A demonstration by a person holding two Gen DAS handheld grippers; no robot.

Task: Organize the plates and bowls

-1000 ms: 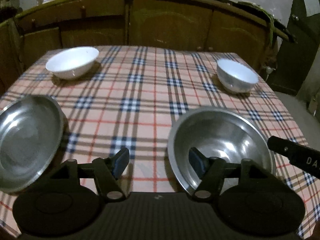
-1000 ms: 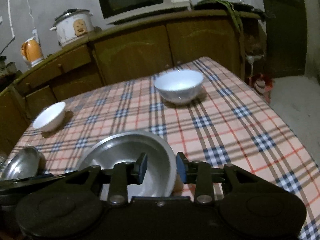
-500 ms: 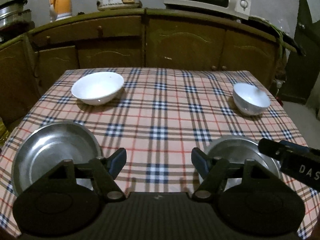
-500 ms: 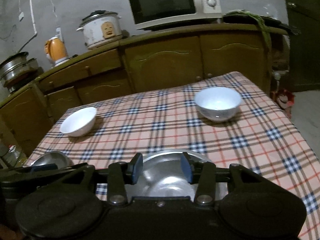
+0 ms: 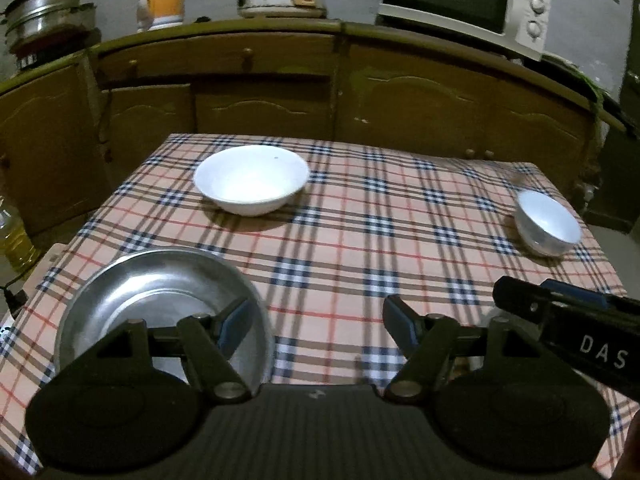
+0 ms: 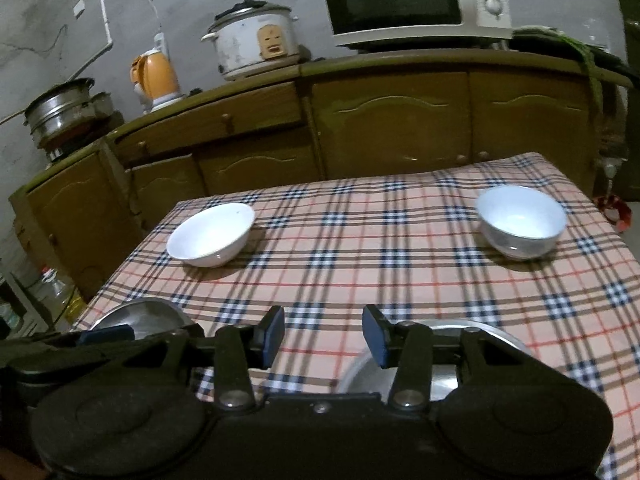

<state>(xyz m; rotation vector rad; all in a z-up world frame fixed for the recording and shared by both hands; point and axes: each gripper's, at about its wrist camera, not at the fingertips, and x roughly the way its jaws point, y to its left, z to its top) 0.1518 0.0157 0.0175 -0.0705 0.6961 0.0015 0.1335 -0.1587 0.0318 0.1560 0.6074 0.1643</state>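
Wall cable (image 6: 105, 16) in right view only; oil bottle (image 5: 14, 240), left.

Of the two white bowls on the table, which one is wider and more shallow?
The wide white bowl on the left of the checked tablecloth. It is broad and low, while the small white bowl near the right edge is narrower and deeper.

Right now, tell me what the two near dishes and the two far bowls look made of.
Left dish and right dish: metal, likely steel; grey, shiny, with soft reflections. Left bowl and right bowl: glazed ceramic or perhaps melamine; plain white, smooth, glossy. The look alone cannot settle which.
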